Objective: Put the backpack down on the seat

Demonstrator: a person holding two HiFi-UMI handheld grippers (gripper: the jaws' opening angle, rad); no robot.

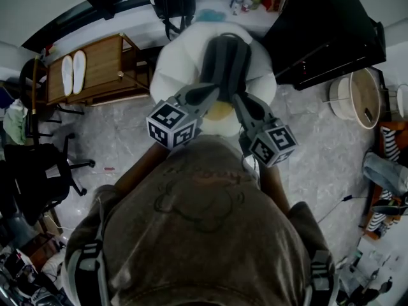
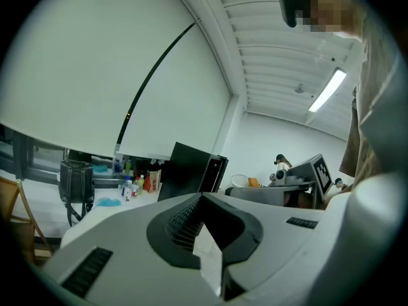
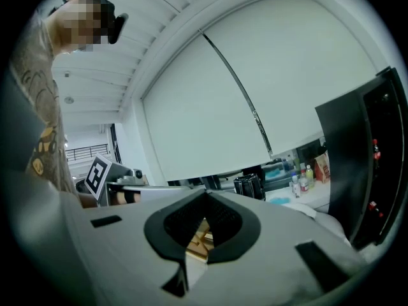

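Seemingly done: grey backpack (image 1: 224, 61) lies on white seat (image 1: 175, 59); left gripper (image 1: 210, 94) and right gripper (image 1: 241, 104) both pressed together, empty.

Left gripper (image 1: 209, 95): jaws together, empty, pointing toward 1 o'clock.
Right gripper (image 1: 240, 102): jaws together, empty, pointing toward 11 o'clock.

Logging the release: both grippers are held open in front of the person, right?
No, not open: the left gripper and right gripper are shut, jaws together with nothing between, as each gripper view shows. The rest holds.
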